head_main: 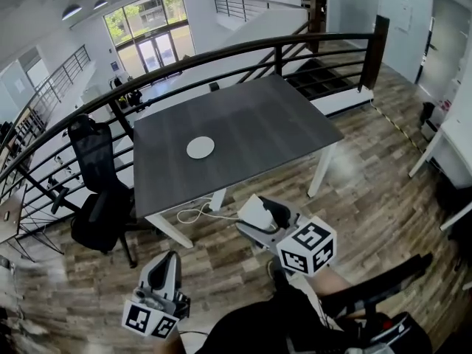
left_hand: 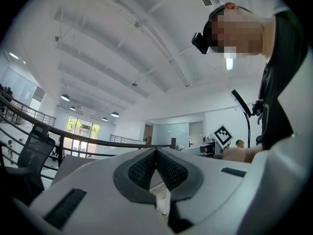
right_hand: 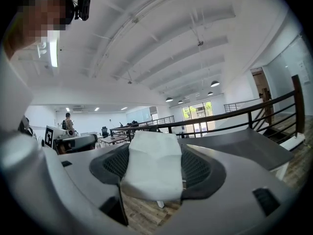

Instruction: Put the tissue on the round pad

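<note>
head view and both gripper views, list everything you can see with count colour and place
dark grey rectangular table: one, white legs, centre of the head view
white round pad: one, lying on the table, nothing on it
black office chair: one, left of the table
black curved railing: one, behind the table
white cable: one, on the floor by the table's near edge
wood-plank floor: brown-grey, around the table
white folded tissue: one, held off the table, short of its near edge
left gripper: one, grey, jaws together, empty
right gripper: one, grey, shut on the tissue
</note>
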Available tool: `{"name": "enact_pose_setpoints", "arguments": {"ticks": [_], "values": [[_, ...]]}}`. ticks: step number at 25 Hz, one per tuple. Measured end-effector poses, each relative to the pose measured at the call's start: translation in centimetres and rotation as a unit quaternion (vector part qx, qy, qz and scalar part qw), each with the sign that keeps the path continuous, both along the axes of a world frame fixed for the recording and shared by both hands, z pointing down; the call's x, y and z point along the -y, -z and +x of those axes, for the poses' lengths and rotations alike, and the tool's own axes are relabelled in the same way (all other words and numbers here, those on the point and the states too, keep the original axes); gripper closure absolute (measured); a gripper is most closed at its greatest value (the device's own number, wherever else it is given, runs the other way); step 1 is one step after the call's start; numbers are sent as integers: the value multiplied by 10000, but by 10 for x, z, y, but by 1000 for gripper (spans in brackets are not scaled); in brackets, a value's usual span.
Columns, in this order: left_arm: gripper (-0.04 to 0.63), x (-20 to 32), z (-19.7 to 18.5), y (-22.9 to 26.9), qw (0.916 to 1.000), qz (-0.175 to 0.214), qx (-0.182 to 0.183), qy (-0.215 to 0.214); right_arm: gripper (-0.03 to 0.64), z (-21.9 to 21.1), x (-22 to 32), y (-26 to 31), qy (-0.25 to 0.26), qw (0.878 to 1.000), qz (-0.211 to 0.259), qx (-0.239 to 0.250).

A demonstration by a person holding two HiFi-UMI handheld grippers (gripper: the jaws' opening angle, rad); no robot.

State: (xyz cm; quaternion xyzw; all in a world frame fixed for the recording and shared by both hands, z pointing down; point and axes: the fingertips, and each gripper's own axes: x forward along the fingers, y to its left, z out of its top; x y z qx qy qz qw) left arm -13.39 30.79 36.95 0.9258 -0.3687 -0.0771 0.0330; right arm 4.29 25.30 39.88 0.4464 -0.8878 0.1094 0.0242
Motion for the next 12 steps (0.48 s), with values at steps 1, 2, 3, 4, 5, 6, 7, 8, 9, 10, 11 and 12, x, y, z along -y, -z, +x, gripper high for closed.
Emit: {"name": "enact_pose_setpoints", "arguments": {"ticks": [1, 2, 3, 4, 5, 6, 7, 8, 9, 10, 11, 12], "values": [[592, 5, 1, 1, 10000, -34, -24, 62, 293, 1, 7, 1, 44, 10000, 7, 16], [592, 11, 2, 1, 9999, -61, -14, 137, 293, 3, 14, 4, 87, 10000, 13, 34], [592, 17, 4, 1, 9997, -80, 20, 214, 293, 5, 22, 6, 137, 9999, 20, 52], [592, 24, 7, 1, 9995, -90, 58, 281, 293, 7, 30, 7, 195, 9998, 27, 65], [592, 32, 11, 1, 9994, -89, 84, 328, 293, 9, 38, 7, 258, 9996, 31, 69], [592, 40, 16, 2, 9993, -85, 97, 357, 293, 12, 47, 7, 319, 9995, 38, 60], [592, 48, 21, 3, 9992, -85, 106, 376, 293, 15, 56, 7, 380, 9993, 61, 35], [592, 56, 27, 3, 9991, -96, 125, 390, 293, 18, 65, 8, 438, 9990, 105, 0], [592, 64, 33, 3, 9990, -119, 165, 403, 293, 21, 73, 9, 485, 9987, 156, -33], [592, 72, 40, 2, 9988, -147, 215, 417, 293, 26, 82, 11, 518, 9985, 193, -48], [592, 80, 47, 2, 9986, -172, 253, 428, 293, 31, 92, 12, 537, 9983, 206, -38], [592, 89, 53, 2, 9985, -194, 262, 434, 293, 36, 102, 13, 548, 9983, 197, -14]]}}
